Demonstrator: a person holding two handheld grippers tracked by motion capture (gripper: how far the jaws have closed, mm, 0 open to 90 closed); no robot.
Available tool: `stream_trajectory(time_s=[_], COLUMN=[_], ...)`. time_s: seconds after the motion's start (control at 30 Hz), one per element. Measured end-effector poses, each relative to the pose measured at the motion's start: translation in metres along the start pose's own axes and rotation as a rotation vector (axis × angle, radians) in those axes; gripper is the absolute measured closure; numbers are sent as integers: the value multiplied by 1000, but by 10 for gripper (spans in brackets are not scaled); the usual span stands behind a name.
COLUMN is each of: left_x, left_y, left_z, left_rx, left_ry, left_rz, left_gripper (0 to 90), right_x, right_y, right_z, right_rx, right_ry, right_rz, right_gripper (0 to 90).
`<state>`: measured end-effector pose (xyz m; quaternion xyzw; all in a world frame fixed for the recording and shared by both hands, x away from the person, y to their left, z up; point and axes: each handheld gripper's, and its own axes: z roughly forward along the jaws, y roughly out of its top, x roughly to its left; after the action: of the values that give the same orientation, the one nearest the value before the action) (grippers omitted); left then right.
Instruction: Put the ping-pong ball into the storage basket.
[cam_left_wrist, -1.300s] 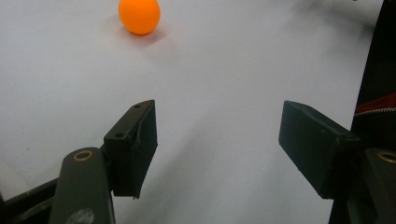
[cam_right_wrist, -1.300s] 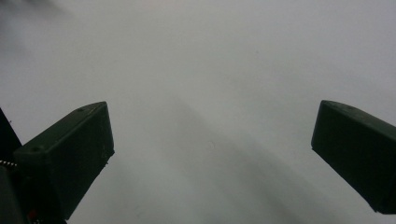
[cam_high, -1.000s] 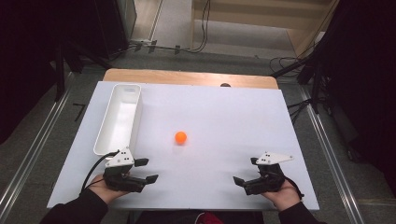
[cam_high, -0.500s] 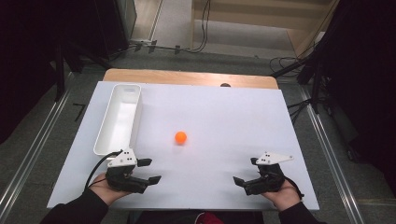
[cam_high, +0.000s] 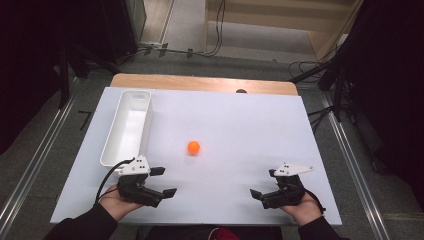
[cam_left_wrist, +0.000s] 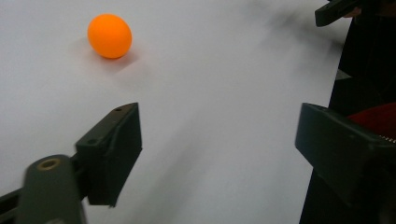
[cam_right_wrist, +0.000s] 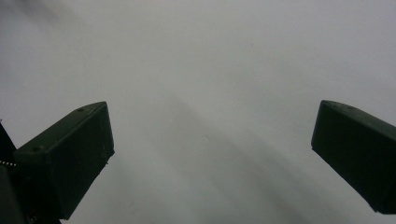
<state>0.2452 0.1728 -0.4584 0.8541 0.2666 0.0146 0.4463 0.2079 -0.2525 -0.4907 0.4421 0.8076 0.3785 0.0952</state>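
Left gripper (cam_high: 164, 181), jaws just spreading and empty, sat at the table's (cam_high: 240, 125) near edge. Right gripper (cam_high: 256, 194) was spread too. Past the white tray (cam_high: 107, 152), the orange ball (cam_high: 193, 147) lay mid-table; approaching low and squarely seemed best.

Probably lab, floor cables (cam_high: 220, 35), dark stands (cam_high: 340, 75)
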Motion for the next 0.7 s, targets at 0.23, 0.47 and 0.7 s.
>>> stream_trajectory(time_s=[0.23, 0.47, 0.7], left_x=[-3, -4, -3], left_y=[6, 9, 13], left_z=[8, 17, 20], left_rx=[-1, 12, 1], left_ry=[13, 26, 34], left_rz=[-13, -24, -27], left_gripper=[95, 15, 15], right_x=[0, 0, 0], right_y=[0, 0, 0], right_z=[0, 0, 0], right_rx=[1, 2, 1], right_ry=[3, 2, 2], right_rz=[3, 1, 0], right_gripper=[0, 0, 0])
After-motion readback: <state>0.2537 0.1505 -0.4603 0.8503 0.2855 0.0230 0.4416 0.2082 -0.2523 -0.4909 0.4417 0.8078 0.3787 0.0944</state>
